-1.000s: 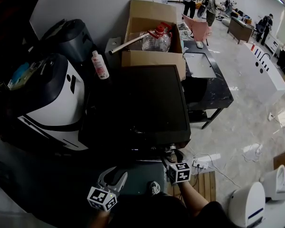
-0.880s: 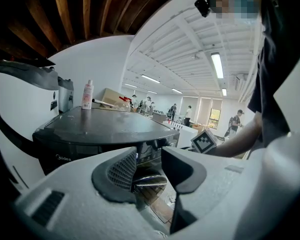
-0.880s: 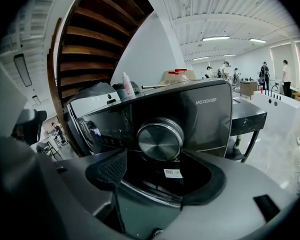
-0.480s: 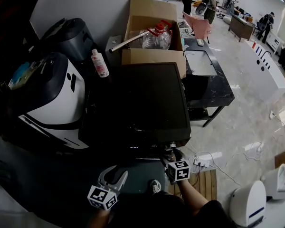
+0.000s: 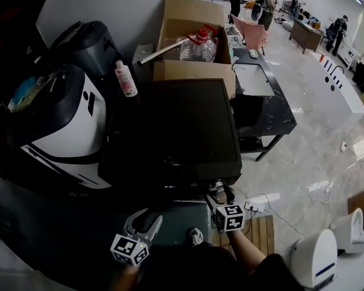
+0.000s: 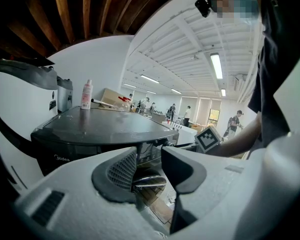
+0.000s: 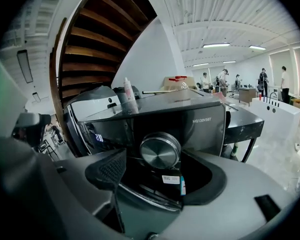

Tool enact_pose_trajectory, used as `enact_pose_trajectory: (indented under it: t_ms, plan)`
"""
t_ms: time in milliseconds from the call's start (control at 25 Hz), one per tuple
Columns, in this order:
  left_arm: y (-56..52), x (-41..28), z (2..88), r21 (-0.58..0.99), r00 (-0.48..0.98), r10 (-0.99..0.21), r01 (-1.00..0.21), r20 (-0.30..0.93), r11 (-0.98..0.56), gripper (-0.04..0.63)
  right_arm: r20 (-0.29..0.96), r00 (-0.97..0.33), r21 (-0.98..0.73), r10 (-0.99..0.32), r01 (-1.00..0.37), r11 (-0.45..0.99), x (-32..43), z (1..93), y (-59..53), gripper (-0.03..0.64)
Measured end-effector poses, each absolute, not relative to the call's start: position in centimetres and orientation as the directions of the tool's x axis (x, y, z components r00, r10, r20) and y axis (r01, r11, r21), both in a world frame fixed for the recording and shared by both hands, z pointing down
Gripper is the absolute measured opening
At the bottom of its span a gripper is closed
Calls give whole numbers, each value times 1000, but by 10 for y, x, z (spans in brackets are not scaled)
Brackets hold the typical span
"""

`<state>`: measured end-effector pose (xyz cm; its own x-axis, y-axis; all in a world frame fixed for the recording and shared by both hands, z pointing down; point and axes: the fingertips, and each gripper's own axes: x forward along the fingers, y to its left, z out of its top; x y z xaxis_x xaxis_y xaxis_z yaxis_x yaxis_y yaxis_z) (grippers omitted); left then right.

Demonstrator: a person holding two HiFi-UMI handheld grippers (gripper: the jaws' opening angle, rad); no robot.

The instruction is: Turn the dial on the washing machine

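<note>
A black washing machine [image 5: 176, 132] fills the middle of the head view, and its round metal dial [image 7: 160, 150] sits on the front panel near the right corner. My right gripper [image 7: 157, 165] is open, with one jaw on each side of the dial and a small gap on both sides. From above, the right gripper [image 5: 219, 197] is at the machine's front right corner. Lower down in front of the machine, my left gripper [image 5: 148, 220] is open and holds nothing. In the left gripper view the left gripper [image 6: 149, 166] faces the machine [image 6: 100, 129].
A white and black appliance [image 5: 60, 126] stands left of the machine. Behind the machine are a cardboard box [image 5: 194, 41] with a plastic jug and a pink-labelled bottle [image 5: 126, 80]. To the right are a black table [image 5: 264, 102] and, on the floor, a wooden pallet [image 5: 258, 235]. People stand far off.
</note>
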<state>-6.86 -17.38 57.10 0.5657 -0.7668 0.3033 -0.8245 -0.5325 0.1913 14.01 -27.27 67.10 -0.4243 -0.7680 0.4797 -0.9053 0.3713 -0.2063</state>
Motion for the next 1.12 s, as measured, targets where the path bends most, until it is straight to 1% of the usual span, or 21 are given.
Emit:
enact_pose_trajectory:
  t_ms: [240,480,880,1120]
  plan:
    - [-177,-67,571,200,577,-761,-817,295,-541,149,452,-422,-133,-786,-903,408,133,651,-274,324]
    - [-178,-67,573,205,584,-757,-812,295,-546,149,472,-406,-50,-783,-899,435,130,654,-275,324]
    - [-177,-67,574,204,589,-752,-808,298,-552,149,509,-412,-113,-756,-903,415,132,669,-275,339]
    - [-175,-70,574,208,574,-764,-819,296,-535,149,499,-406,-147,-766,-910,386,134,670,-277,339]
